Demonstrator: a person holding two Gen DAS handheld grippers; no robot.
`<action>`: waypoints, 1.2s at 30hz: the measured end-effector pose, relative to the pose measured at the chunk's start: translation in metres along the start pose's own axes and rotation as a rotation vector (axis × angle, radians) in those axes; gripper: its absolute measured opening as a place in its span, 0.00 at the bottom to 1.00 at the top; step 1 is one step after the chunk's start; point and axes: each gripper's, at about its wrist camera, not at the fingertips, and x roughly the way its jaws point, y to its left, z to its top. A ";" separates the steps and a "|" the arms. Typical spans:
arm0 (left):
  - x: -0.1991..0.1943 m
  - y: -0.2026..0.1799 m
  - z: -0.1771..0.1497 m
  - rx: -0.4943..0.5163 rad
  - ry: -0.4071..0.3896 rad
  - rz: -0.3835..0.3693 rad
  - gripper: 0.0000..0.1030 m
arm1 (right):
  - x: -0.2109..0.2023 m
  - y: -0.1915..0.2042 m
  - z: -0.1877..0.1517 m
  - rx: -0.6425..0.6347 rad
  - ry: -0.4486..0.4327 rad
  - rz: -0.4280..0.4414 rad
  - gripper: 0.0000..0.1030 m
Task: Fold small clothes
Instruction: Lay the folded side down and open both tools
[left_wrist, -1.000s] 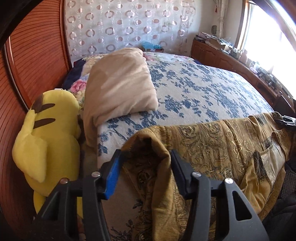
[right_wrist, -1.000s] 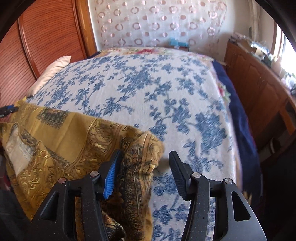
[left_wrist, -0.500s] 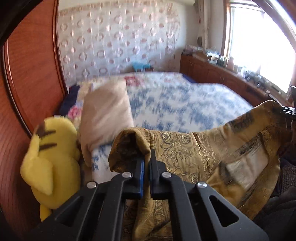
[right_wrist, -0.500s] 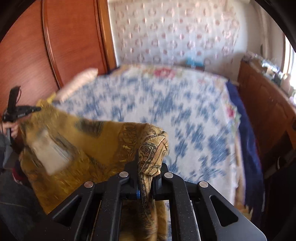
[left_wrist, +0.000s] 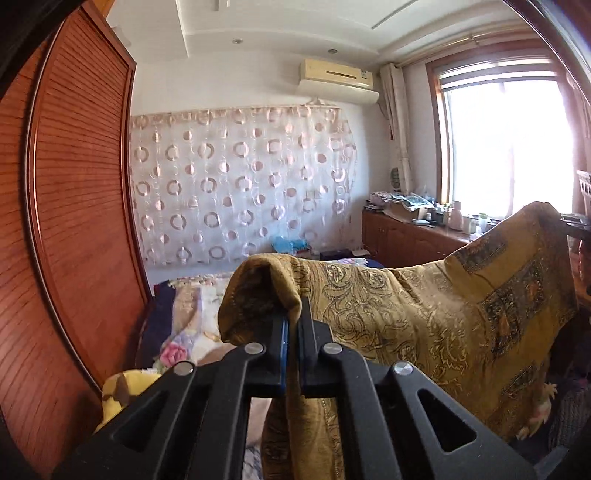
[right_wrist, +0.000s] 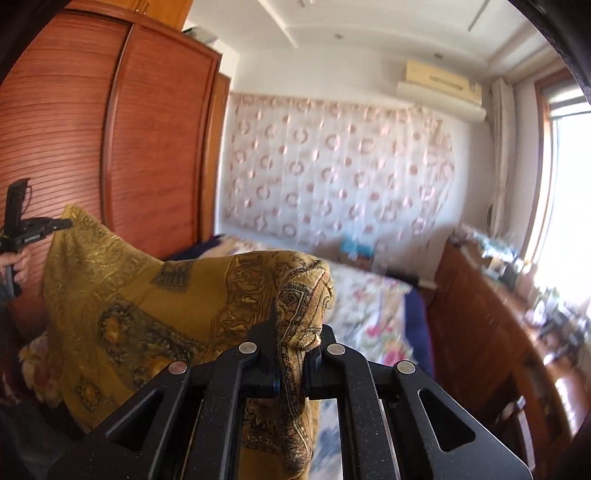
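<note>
Pinching thin bunched corners (both clamped tight), the left gripper (left_wrist: 291, 332) and right gripper (right_wrist: 291, 354) could let the garment (left_wrist: 424, 314) slip free.

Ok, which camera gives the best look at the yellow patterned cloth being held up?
The left wrist view: the cloth spreads wide and sharp from the left gripper to its far corner by the window. The right wrist view shows the cloth bunched in the right gripper, stretching to the other gripper, with less surface visible.
</note>
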 end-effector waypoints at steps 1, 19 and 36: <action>0.012 0.003 0.004 0.002 0.002 0.016 0.01 | 0.012 -0.006 0.012 -0.004 0.007 -0.017 0.05; 0.210 0.011 -0.107 -0.025 0.368 0.038 0.39 | 0.280 -0.029 -0.108 0.121 0.431 -0.167 0.38; 0.142 -0.029 -0.182 -0.035 0.459 -0.042 0.55 | 0.212 -0.018 -0.214 0.257 0.508 -0.088 0.39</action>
